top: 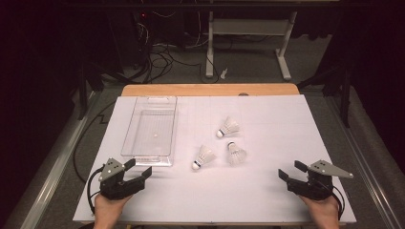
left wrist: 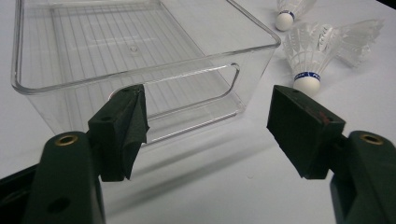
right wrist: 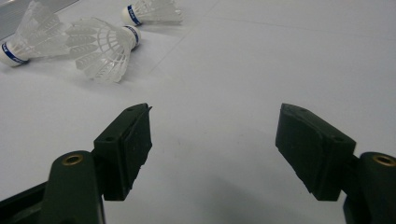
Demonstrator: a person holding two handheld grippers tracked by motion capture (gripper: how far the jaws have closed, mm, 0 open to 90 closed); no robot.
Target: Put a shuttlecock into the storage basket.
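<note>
Nearest the person, the left gripper (top: 137,168) rests on the white sheet (top: 258,191) with its jaws spread wide and nothing between them, just short of the near end of the clear plastic bin (top: 149,151). The right gripper (top: 292,171) sits well apart at the other near corner, jaws likewise wide and empty. Farther out, three white shuttlecocks lie on the sheet right of the bin: one (top: 205,156) nearest the bin, one (top: 236,153) beside it, one (top: 229,127) beyond.
</note>
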